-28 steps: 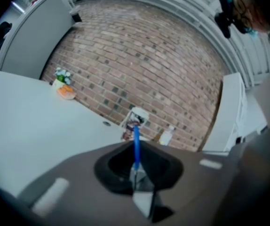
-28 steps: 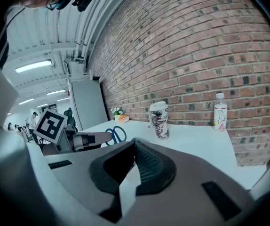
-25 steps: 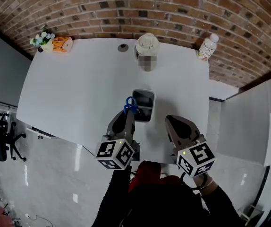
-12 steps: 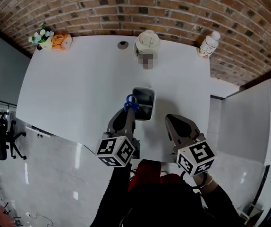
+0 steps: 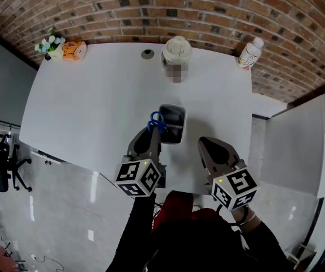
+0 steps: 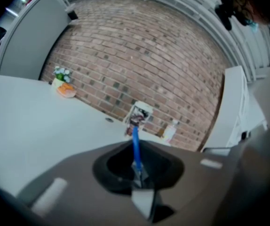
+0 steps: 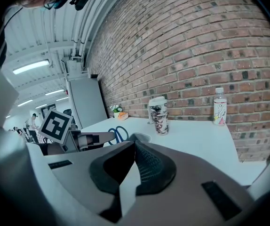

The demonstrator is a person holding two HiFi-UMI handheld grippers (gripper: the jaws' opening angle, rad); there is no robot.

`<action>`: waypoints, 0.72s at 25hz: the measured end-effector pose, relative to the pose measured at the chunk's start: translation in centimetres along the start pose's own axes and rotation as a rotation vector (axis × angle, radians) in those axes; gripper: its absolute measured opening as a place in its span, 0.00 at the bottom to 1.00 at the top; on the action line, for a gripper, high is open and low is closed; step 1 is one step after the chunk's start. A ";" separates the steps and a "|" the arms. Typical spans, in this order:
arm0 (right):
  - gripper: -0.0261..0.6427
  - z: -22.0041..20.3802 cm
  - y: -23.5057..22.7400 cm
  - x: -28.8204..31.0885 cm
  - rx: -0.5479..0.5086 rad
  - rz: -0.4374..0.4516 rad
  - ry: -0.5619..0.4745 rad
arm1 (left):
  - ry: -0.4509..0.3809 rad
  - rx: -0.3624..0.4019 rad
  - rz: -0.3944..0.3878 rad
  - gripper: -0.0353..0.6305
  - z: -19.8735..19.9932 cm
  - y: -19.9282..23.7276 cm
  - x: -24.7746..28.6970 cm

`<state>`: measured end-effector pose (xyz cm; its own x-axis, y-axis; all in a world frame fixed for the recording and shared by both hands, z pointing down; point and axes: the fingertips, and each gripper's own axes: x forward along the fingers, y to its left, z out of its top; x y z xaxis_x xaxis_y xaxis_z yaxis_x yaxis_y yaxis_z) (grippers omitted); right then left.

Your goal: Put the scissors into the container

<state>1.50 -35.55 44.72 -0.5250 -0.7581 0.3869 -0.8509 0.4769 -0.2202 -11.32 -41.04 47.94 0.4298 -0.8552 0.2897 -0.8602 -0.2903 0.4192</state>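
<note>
Nearest me, the right tongs (image 5: 203, 143) hang clenched on nothing just right of the work, I judge to keep clear of the drop. Beside them the left tongs (image 5: 153, 135) grasp the scissors (image 5: 156, 122) by the blade end, blue handles leading. Their jaws have just been opening, yet the blades lie between the pads and, as far as I can see, the pads bear on them. The scissors sit at the near left rim of the container (image 5: 173, 107), handles over its edge, not yet inside. I take the slight downward tilt as chosen so that they slide in handle first once freed. The head view alone gives this layout from above, with the container's dark mouth. The left gripper view shows the handles edge-on, a thin blue line rising from the jaw tips, but the tongs' own body hides the container. The right gripper view supplies the side aspect: both handle loops ahead of the left tongs. Farther along the white worktop (image 5: 94, 95) stand a patterned cup (image 5: 176, 52), a bottle (image 5: 249, 54) and a small bunch of flowers (image 5: 51, 45), before the brick wall (image 5: 208, 10).
</note>
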 end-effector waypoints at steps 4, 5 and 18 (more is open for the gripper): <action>0.05 0.0 0.1 0.0 0.000 0.002 0.000 | 0.009 0.007 0.008 0.13 -0.1 0.4 0.1; 0.05 0.0 0.1 0.0 0.001 0.001 0.001 | 0.011 0.007 0.009 0.14 -0.1 0.5 0.1; 0.05 -0.2 0.4 -0.1 0.006 0.002 0.003 | 0.057 0.020 0.038 0.17 -1.0 1.8 0.0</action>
<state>1.22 -35.16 44.75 -0.5267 -0.7558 0.3891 -0.8499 0.4759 -0.2261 -12.62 -41.15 49.58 0.4112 -0.8401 0.3538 -0.8812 -0.2670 0.3902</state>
